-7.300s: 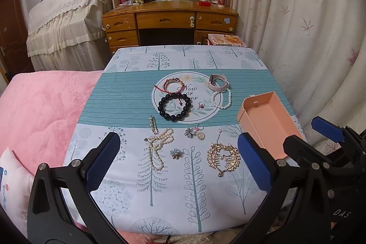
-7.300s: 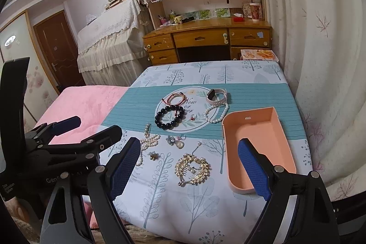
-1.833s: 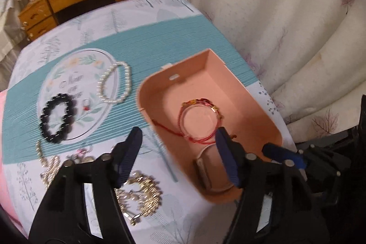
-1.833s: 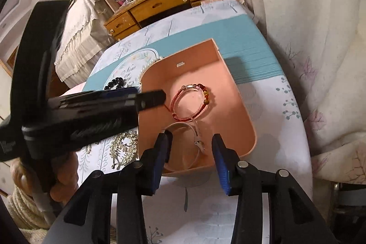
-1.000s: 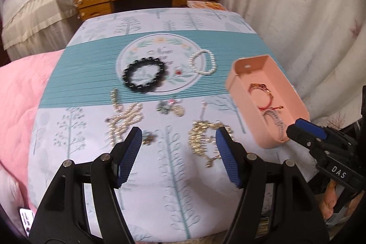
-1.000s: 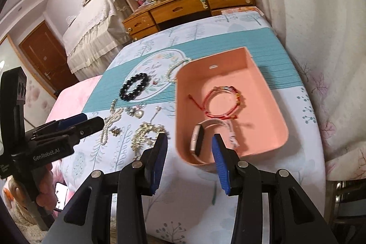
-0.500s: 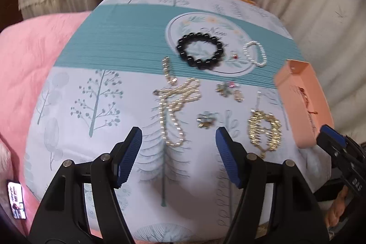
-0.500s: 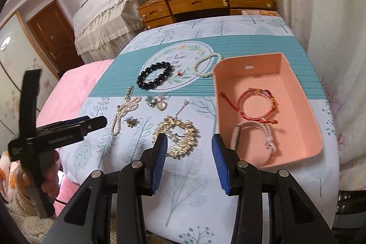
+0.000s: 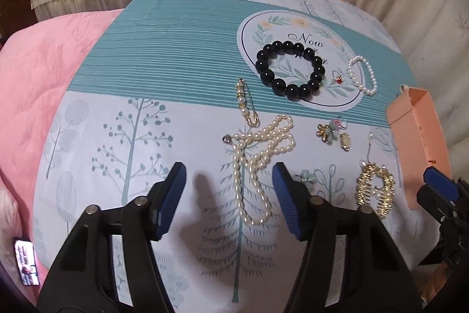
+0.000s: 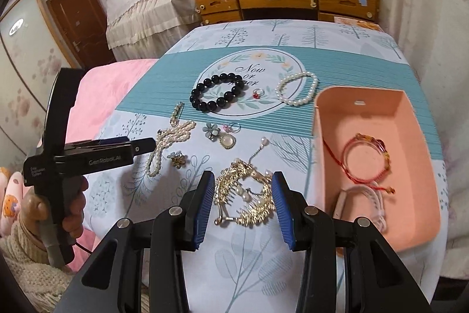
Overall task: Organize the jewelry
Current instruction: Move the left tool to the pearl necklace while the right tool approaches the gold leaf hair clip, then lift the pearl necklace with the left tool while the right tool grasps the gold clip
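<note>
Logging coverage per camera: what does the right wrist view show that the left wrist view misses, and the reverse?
Only the right wrist: the peach tray's inside, holding a red cord bracelet and a pale band.

Only the left wrist: a phone lying on the pink blanket.

Both: black bead bracelet, pearl necklace, gold hair comb, both grippers open.

Around the peach tray (image 10: 409,119), which holds a red cord bracelet (image 10: 366,162) and a pale watch band (image 10: 363,200), lie a gold hair comb (image 10: 244,200) just left, a white pearl bracelet (image 10: 297,88) at its far-left corner, then a black bead bracelet (image 10: 218,96) and a pearl necklace (image 9: 258,163) farther left.
</note>
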Available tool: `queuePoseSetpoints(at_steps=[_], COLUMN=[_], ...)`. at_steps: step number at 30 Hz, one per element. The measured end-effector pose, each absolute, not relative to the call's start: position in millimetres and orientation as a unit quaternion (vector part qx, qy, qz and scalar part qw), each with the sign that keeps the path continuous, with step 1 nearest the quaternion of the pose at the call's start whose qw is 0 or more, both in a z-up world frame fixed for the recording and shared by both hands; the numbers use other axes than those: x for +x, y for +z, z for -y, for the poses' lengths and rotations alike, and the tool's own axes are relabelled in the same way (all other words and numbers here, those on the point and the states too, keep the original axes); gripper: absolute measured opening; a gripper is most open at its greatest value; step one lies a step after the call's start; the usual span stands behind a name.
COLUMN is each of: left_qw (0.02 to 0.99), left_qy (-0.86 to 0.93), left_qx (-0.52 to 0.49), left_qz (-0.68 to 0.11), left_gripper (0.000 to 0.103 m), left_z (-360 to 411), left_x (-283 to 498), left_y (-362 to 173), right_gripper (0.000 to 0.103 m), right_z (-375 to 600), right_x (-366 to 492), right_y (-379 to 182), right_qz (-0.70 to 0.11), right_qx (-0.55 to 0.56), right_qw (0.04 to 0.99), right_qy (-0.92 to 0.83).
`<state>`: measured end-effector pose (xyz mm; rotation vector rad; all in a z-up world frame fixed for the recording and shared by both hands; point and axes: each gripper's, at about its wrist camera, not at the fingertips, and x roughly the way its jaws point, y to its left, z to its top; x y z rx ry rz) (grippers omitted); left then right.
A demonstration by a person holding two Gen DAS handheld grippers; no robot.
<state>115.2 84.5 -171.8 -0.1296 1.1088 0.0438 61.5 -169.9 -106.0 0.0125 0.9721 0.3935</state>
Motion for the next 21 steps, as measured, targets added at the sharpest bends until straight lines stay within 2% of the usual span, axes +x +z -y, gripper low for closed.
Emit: queuePoseSetpoints(at_steps=[1,3,16,17,18,19,21], left_qw=[0.847,0.843,0.834,0.834,0.834,0.836,0.838], left_qy=[0.022,0.021,-0.001,-0.006,-0.009,-0.01,-0.013], left_qx=[-0.055,-0.043,-0.008,-0.009,-0.008,-0.006,-0.009], left_qz=[-0.529,-0.536,-0.551,-0.552,-0.551,-0.548,-0.546], left_gripper=[0.048,0.045,0.044,0.041,0.033,0.021,0.012], left_z=[-83,-78,-60,-60,-59,-58,-58], left_x=[117,123,143,143,144,145,145], left_y=[-173,-178,-188,-188,-187,-187,-186], right_gripper=[0.041,0.041,0.041,0.041,0.041,0.041,0.041], right_z=[168,167,166,166,165,165,164], right_x=[65,71,96,97,97,99,100], right_y=[-108,-111,-132,-133,-134,-135,-136], right_qz=[-0.465,-0.467,-0.483,-0.484,-0.484,-0.485,-0.486], right_qx=[0.004,0.002,0.008,0.007,0.007,0.006,0.004], right_qw=[0.865,0.863,0.853,0.852,0.852,0.851,0.851], right_qy=[0.189,0.192,0.198,0.199,0.199,0.2,0.2])
